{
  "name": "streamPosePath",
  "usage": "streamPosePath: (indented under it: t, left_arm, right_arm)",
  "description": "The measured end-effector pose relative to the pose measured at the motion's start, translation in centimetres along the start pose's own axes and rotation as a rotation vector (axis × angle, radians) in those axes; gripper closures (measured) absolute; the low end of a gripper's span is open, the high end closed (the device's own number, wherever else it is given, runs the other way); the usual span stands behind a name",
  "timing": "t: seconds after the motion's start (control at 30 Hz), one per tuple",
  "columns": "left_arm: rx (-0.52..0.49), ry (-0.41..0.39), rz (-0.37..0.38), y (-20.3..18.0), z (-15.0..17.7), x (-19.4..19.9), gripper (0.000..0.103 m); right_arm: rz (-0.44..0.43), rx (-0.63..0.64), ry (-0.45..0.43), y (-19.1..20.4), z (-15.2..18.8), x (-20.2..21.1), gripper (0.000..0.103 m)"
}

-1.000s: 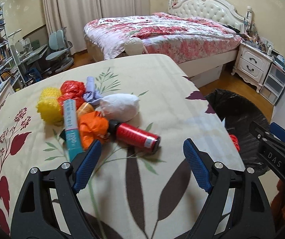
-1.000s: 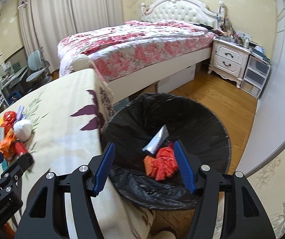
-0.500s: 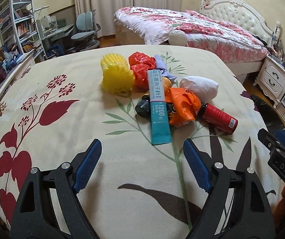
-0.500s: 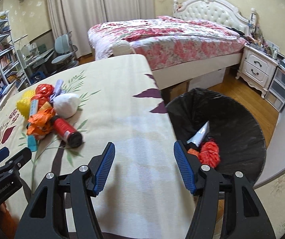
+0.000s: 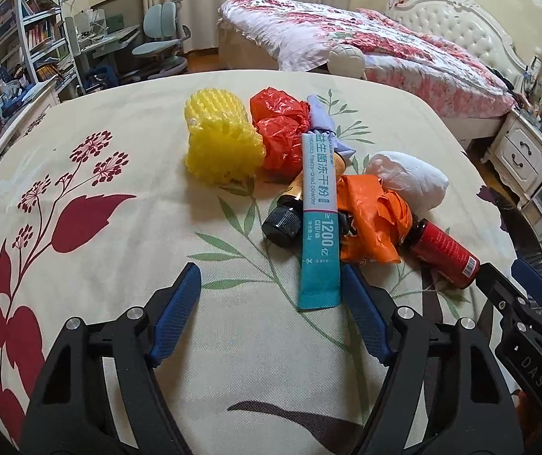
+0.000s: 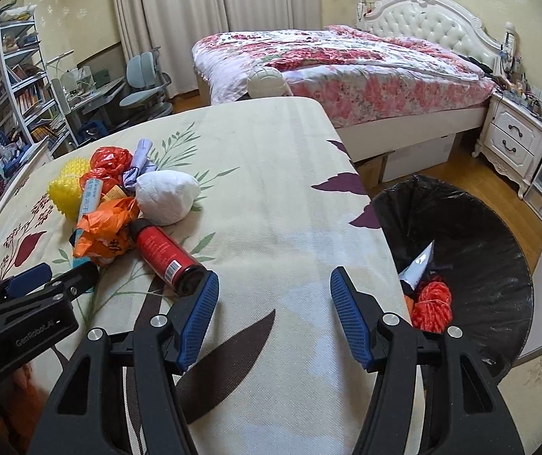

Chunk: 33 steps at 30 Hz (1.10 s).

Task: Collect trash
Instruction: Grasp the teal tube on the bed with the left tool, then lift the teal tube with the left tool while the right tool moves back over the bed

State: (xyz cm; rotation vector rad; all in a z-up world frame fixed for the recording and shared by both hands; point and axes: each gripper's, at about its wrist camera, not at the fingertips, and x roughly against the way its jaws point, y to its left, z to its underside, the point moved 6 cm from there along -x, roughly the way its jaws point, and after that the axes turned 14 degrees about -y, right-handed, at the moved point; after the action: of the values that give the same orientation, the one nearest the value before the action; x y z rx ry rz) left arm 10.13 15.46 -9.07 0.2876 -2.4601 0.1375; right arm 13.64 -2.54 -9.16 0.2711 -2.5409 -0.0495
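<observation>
Since half a second ago my left gripper [image 5: 271, 303] has closed in on the trash pile, so the teal sachet [image 5: 319, 223] now reaches down to just inside its right finger. Both blue pads are spread wide with nothing between them. My right gripper [image 6: 274, 318] has swung further from the bin toward the pile; its fingers are also apart and empty, hovering over the table [image 6: 271, 174] with the base of the red bottle [image 6: 164, 252] just beside its left pad.

Working outward on the tablecloth, the sachet lies across a dark-capped bottle [image 5: 284, 220], touching the crumpled orange bag [image 5: 373, 220]. Behind that sits a white wad [image 5: 407, 178], then a red bag [image 5: 280, 132], a lilac scrap [image 5: 322, 117] and the yellow foam net [image 5: 221, 140] toward the far edge.

Off the table's right edge stands the black-lined bin [image 6: 472, 220], holding a red mesh clump [image 6: 434, 303] and a silver wrapper [image 6: 420, 261].
</observation>
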Motion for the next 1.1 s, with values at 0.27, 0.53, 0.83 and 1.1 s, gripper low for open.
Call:
streamPosePath:
  t: [0.27, 0.53, 0.83, 1.1]
  left_arm:
    - [-0.049, -0.022, 0.022, -1.0, -0.1, 0.0, 0.057]
    - [-0.079, -0.038, 0.06, -1.6, 0.2, 0.5, 0.081]
    - [-0.042, -0.037, 0.083, -0.4, 0.7, 1.3, 0.081]
    - [-0.01, -0.04, 0.068, 1.8, 1.2, 2.3, 0.081]
  right_arm:
    - [-0.01, -0.014, 0.009, 0.1, 0.1, -0.1, 0.043]
    - [-0.01, -0.015, 0.01, -0.1, 0.0, -0.1, 0.043]
    - [-0.006, -0.004, 0.006, 0.1, 0.0, 0.0, 0.043]
    - [-0.028, 0.03, 0.003, 1.6, 0.2, 0.5, 0.043]
